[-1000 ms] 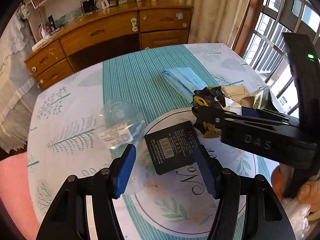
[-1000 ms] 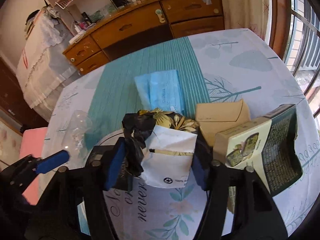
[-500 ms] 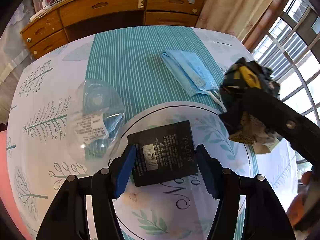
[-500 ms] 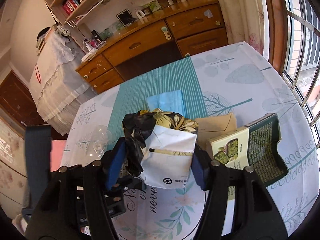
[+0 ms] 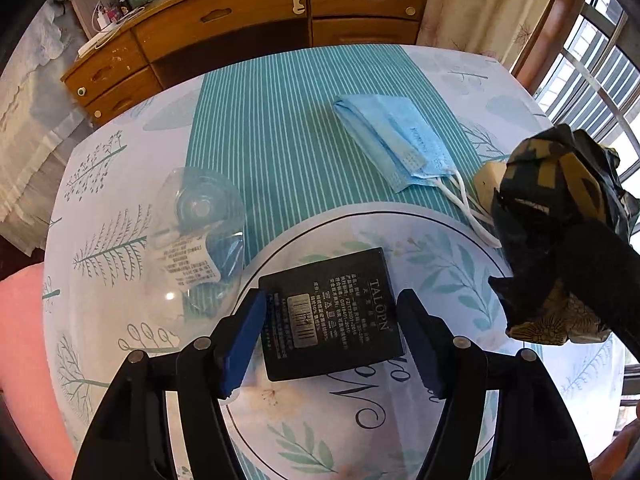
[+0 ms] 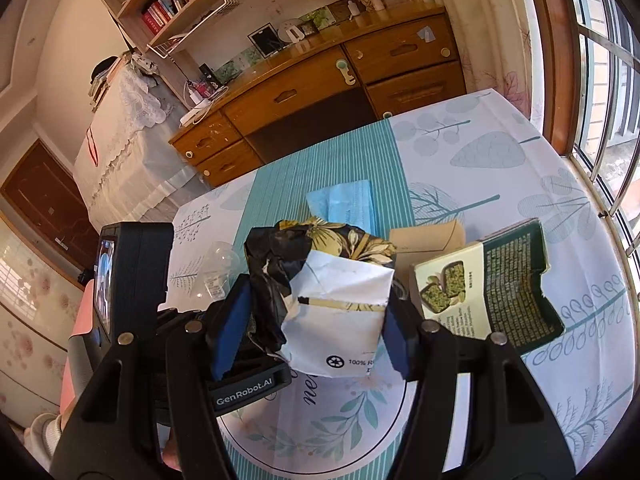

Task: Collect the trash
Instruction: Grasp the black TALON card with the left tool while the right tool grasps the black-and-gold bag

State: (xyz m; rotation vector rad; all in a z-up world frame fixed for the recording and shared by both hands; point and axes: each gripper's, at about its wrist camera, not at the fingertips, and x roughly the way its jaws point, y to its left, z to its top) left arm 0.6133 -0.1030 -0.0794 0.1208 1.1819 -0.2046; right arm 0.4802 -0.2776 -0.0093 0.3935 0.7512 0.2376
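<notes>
My right gripper [image 6: 312, 324] is shut on a crumpled black, gold-flowered and white wrapper [image 6: 332, 296] and holds it above the table; the wrapper also shows at the right of the left wrist view [image 5: 560, 216]. My left gripper [image 5: 332, 340] is open, its blue pads on either side of a flat black box [image 5: 332, 312] that lies on the tablecloth [image 5: 120, 200]. A clear plastic cup with a label [image 5: 196, 240] lies on its side to the left of the box. A folded blue face mask [image 5: 396, 144] lies further back.
A brown paper envelope [image 6: 428, 240] and an opened green and cream carton [image 6: 488, 288] lie on the table to the right. A wooden dresser [image 6: 320, 88] stands behind the table. Windows [image 6: 600, 80] run along the right side.
My right gripper has lifted the wrapper well above the table. My left gripper has moved forward and down so its pads now flank the black box.
</notes>
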